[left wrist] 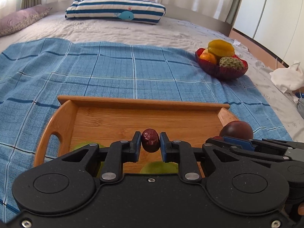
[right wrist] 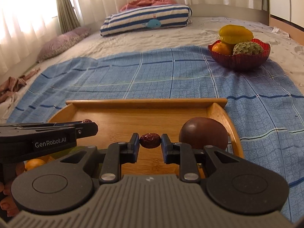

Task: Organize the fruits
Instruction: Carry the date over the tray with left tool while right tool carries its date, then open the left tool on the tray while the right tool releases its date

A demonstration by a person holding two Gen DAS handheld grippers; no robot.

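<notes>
My left gripper (left wrist: 150,140) is shut on a wrinkled red date (left wrist: 150,139), held upright above the wooden tray (left wrist: 144,102). My right gripper (right wrist: 150,141) is shut on a second red date (right wrist: 150,140), held sideways over the same tray (right wrist: 148,101). A dark purple round fruit (right wrist: 203,135) lies at the tray's right end, beside the right gripper; it also shows in the left wrist view (left wrist: 237,130). Green fruits (left wrist: 159,168) lie in the tray under the left gripper. A small orange fruit (right wrist: 35,163) shows under the left gripper's body.
A red bowl (right wrist: 245,61) at the far right of the blue checked cloth (right wrist: 152,76) holds a starfruit (right wrist: 235,33), an orange and a custard apple (right wrist: 247,49). A striped pillow (left wrist: 115,11) lies at the bed's far end. White cloth (left wrist: 286,77) lies at right.
</notes>
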